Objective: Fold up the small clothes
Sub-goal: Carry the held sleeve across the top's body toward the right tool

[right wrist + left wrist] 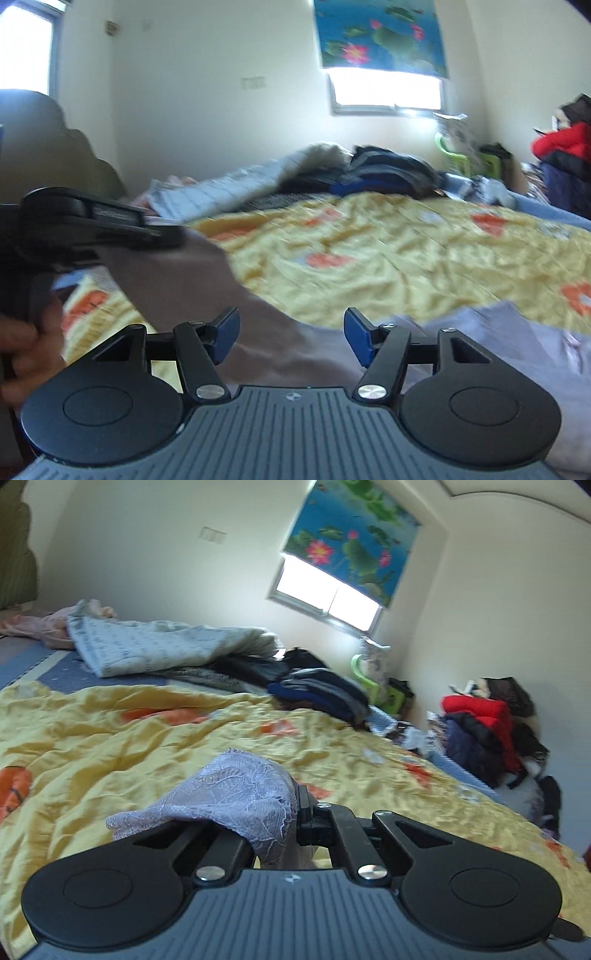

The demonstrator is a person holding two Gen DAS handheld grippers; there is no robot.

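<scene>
Left fingers (pixel 295 805) buried under lace garment (pixel 236 794); right view motion-blurred.

The cloth pinched in my left gripper (pixel 295 812) is a lilac lace garment (pixel 229 794), thin, openwork and matt, its scalloped edge rough. Beneath it the yellow quilt (pixel 147 738) looks like soft, crinkled cotton with a faint sheen. My own linkages are matt black plastic, pinned with bright polished metal rivets (pixel 208 873), above a ribbed grey plastic housing (pixel 295 915). On my right gripper (pixel 291 336) the pads (pixel 356 338) are smooth blue rubbery plastic. Beyond the quilt, a red jacket (pixel 480 710) looks like padded, slightly glossy fabric.
</scene>
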